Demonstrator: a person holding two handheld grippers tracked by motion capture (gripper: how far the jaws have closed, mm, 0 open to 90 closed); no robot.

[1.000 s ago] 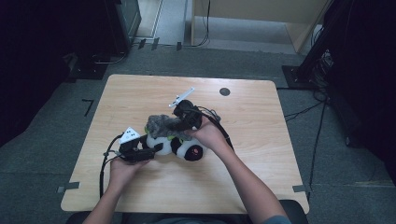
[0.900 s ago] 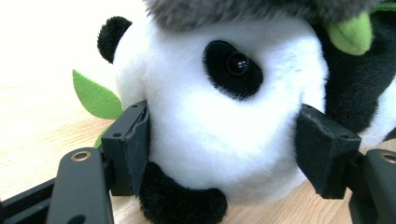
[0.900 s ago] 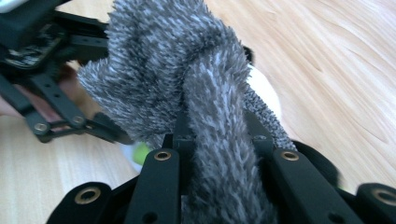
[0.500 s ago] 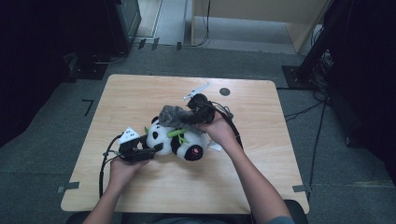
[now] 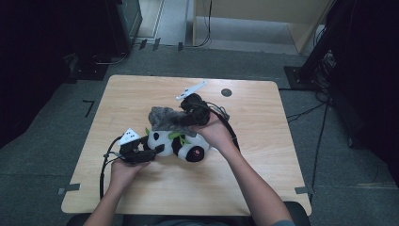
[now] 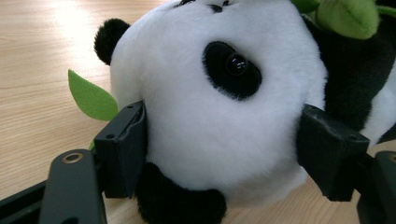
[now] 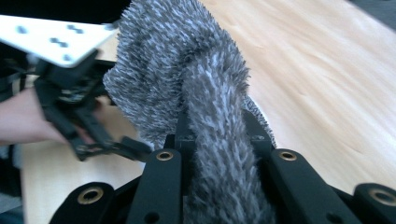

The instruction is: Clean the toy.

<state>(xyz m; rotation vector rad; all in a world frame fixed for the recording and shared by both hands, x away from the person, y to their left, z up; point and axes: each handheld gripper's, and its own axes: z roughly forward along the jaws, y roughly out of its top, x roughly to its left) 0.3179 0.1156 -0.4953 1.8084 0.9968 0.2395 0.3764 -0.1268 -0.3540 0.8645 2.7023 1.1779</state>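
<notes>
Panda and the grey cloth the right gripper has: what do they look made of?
Panda: soft plush, short matte white and black pile, glossy plastic-looking eye, felt-like green leaves. Grey cloth: shaggy fleece or faux fur, by its long speckled fibres; it bunches limply between the right gripper jaws.

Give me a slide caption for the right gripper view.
Right gripper clamps grey fuzzy cloth above the wooden table.

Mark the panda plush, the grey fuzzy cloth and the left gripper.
panda plush point(image 6: 219, 121), left gripper view, on its white head.
grey fuzzy cloth point(image 7: 187, 65), right gripper view, on the bunched upper part.
left gripper point(image 5: 157, 149), high view, between its jaw tips.
</notes>
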